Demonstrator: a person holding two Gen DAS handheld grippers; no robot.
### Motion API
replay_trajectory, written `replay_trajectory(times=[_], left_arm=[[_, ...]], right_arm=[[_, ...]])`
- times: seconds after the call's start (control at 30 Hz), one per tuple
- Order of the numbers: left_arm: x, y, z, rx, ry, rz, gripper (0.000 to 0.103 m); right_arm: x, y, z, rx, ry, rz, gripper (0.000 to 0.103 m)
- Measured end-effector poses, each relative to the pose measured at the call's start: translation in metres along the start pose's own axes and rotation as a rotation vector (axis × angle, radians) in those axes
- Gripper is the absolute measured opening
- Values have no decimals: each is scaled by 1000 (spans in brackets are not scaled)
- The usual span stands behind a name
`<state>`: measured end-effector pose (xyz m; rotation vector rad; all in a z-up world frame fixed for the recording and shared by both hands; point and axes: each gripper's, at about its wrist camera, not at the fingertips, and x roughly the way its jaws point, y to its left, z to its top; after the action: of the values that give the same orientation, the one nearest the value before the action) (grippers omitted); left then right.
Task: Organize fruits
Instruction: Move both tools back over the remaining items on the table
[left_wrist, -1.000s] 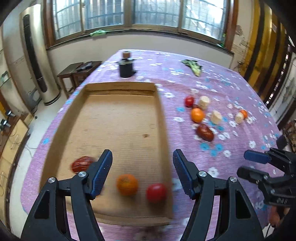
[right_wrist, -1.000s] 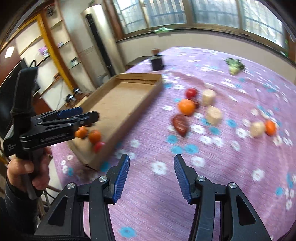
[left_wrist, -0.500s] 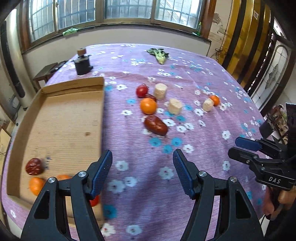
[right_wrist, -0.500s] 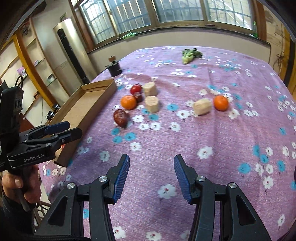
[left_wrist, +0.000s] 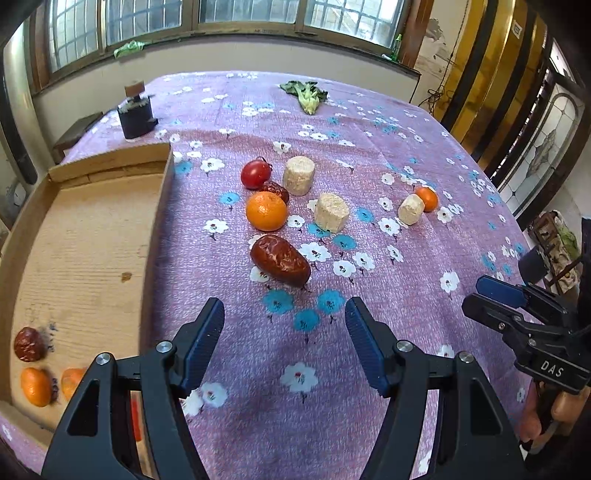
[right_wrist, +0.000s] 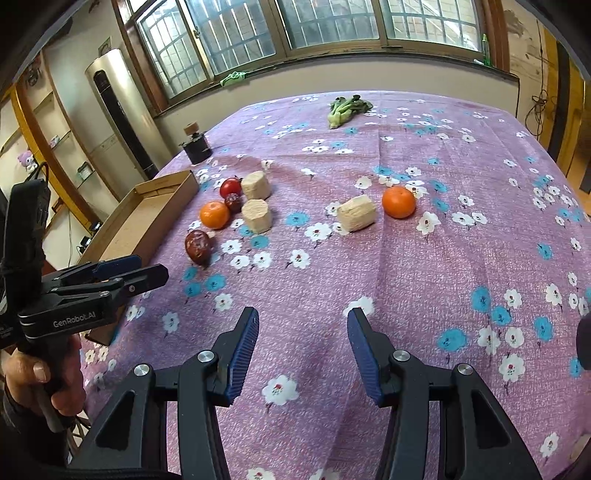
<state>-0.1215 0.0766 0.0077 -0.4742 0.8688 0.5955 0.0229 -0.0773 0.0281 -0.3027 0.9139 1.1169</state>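
Note:
My left gripper (left_wrist: 284, 339) is open and empty above the cloth, just short of a large dark red date (left_wrist: 280, 260). Beyond it lie an orange (left_wrist: 266, 210), a small date (left_wrist: 276, 189) and a red tomato (left_wrist: 255, 174). A second orange (left_wrist: 426, 198) lies at the right. The cardboard tray (left_wrist: 155, 221) at the left holds a date (left_wrist: 27, 344) and two oranges (left_wrist: 35, 386). My right gripper (right_wrist: 302, 345) is open and empty over bare cloth, with the second orange (right_wrist: 398, 202) ahead of it.
Three beige cylinder blocks (left_wrist: 331, 212) lie among the fruit. A green vegetable (left_wrist: 306, 96) and a dark jar with a cork (left_wrist: 136, 114) stand at the far end of the purple flowered table (left_wrist: 369, 147). The right gripper shows in the left wrist view (left_wrist: 517, 306).
My left gripper has swung right, away from the tray and toward the loose fruit, and has come closer to the large date. My right gripper has turned right as well, toward the far orange.

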Motion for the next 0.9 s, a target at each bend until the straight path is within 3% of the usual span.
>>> replay_trajectory(times=[0.37, 0.67, 0.9], left_arm=[[34, 8, 16, -57, 37, 5, 67], [56, 13, 27, -68, 53, 19, 67], [61, 7, 30, -14, 32, 58, 67]], right_arm=[[17, -14, 14, 23, 9, -10, 52], [56, -24, 40, 36, 24, -36, 52], [80, -35, 59, 69, 22, -66, 52]])
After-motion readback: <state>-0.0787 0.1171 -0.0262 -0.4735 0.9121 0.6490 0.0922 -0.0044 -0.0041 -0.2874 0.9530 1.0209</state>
